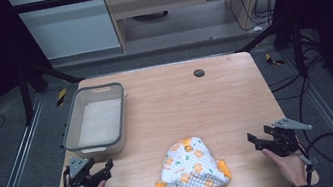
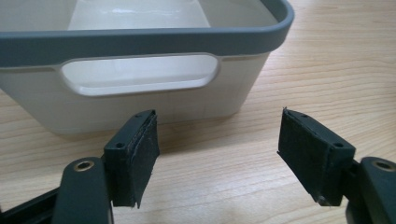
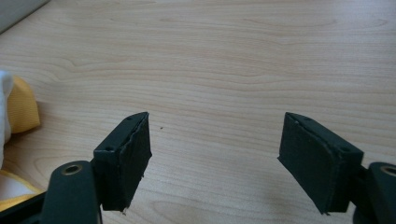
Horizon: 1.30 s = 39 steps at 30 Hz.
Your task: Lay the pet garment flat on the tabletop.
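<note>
A quilted cloth (image 1: 190, 168) printed with orange shapes and edged in orange lay crumpled at the near edge of the table (image 1: 216, 101), between the person's two hands. Well to its left sat the left claw (image 1: 100, 171), low over the wood, jaws spread wide with nothing between them. Well to its right sat the right claw (image 1: 254, 141), jaws just as wide and empty; in the right gripper view an orange-trimmed corner of the cloth (image 3: 18, 112) showed at the left edge, apart from the pads (image 3: 133, 154). Beyond the left claw stood a pale bin (image 1: 97, 144) with a grey rim, empty inside, its handle cut-out facing the left gripper view (image 2: 140, 74).

The likely risk was in the pick-up. The cloth was bunched and layered, so a claw closing on one fold might lift only the top layer and let the rest drag or slip free. The bin stood close to the left claw, and a careless swing could knock it.
</note>
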### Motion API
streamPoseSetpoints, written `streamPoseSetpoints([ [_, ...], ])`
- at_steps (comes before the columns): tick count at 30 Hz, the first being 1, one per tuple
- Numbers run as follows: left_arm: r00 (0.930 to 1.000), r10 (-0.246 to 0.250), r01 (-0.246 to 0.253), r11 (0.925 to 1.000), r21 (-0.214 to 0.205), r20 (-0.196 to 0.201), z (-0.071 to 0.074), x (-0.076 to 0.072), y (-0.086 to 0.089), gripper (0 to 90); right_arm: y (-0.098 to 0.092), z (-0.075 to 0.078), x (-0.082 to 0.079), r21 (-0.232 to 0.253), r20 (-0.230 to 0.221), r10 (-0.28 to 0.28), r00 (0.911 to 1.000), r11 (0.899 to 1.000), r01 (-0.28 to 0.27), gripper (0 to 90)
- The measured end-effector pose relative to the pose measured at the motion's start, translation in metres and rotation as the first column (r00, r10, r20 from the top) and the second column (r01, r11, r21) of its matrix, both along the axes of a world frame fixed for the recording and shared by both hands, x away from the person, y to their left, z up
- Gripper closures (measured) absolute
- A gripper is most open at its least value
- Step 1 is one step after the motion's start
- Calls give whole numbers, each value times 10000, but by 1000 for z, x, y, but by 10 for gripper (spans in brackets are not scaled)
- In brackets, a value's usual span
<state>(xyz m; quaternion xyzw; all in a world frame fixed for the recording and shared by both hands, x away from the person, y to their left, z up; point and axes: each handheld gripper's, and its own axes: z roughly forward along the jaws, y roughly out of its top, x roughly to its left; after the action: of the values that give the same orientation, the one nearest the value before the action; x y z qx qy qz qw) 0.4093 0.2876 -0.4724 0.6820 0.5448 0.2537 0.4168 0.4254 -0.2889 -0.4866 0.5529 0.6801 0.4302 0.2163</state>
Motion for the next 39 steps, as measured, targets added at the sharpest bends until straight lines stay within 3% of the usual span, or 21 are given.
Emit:
streamPoseSetpoints([
  [4,9995,-285,284,9994,-174,-98,1,-3,-6,298,3,2,-4,399,150,273,9995,9988,-279,269],
  [7,9978,-662,663,9972,-339,22,4,-7,-11,328,7,5,-7,345,347,469,9983,9982,-481,293],
  [11,9946,-1021,1026,9943,-278,182,7,-11,-17,339,12,9,-7,300,540,607,9967,9976,-624,328],
  [15,9894,-1373,1374,9905,28,469,12,-12,-25,360,17,15,-6,346,684,1267,9896,9910,-1293,387],
  [22,9857,-1439,1435,9896,111,874,29,-10,-29,355,17,30,-3,527,996,1125,9886,9916,-1181,397],
  [26,9804,-1735,1729,9848,144,929,45,-1,-41,355,17,45,4,817,1264,1082,9861,9895,-1191,397],
  [32,9705,-2084,2094,9778,51,1214,66,13,-63,348,25,68,13,772,1668,1206,9786,9878,-1350,392],
  [37,9681,-2178,2245,9735,-433,1239,68,23,-78,348,38,75,20,857,1812,1432,9730,9833,-1607,385],
  [39,9691,-2260,2313,9718,-453,987,64,25,-82,349,43,73,21,865,1818,1536,9713,9814,-1714,392],
])
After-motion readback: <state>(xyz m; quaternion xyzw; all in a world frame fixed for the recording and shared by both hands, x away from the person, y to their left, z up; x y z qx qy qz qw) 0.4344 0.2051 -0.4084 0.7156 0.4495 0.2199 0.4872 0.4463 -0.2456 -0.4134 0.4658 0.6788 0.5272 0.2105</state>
